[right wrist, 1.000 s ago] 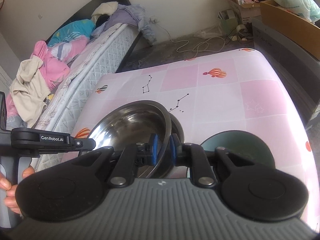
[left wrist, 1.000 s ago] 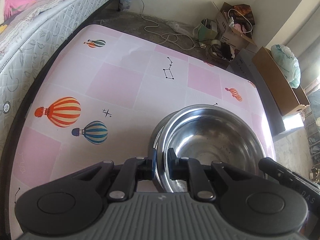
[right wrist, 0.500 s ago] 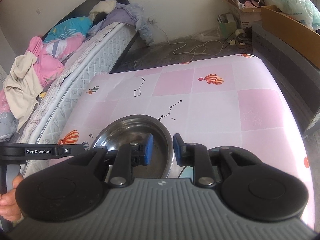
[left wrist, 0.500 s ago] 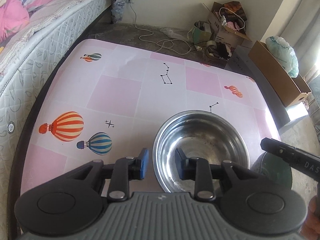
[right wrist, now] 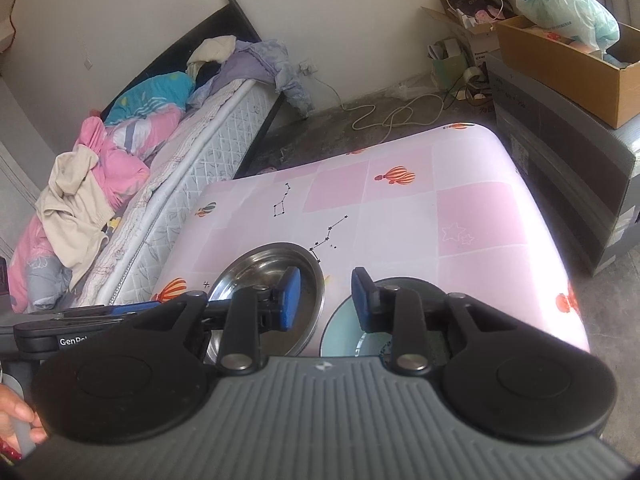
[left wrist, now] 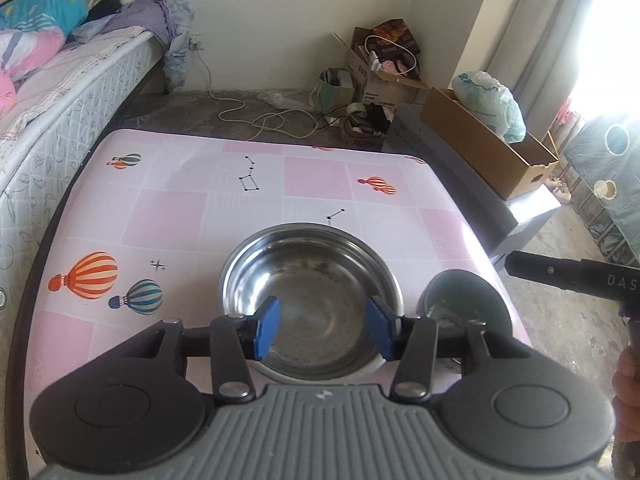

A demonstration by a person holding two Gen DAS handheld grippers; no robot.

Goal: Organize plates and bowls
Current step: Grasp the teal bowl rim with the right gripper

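Observation:
A large steel bowl (left wrist: 312, 288) sits on the pink table (left wrist: 168, 216) near its front edge; it also shows in the right wrist view (right wrist: 268, 276). A dark green bowl (left wrist: 466, 304) with a pale blue inside (right wrist: 340, 340) stands just right of it. My left gripper (left wrist: 323, 330) is open and empty, raised above the steel bowl's near rim. My right gripper (right wrist: 325, 300) is open and empty, above the gap between the two bowls.
A bed (right wrist: 160, 152) with heaped clothes runs along the table's left side. Cardboard boxes (left wrist: 488, 148) and a grey cabinet (right wrist: 560, 160) stand to the right. A white cable (left wrist: 256, 120) lies on the floor beyond the table.
Both grippers let go of the steel bowl's rim, opened wide and pulled back and up. The steel bowl now rests on the table beside the green bowl.

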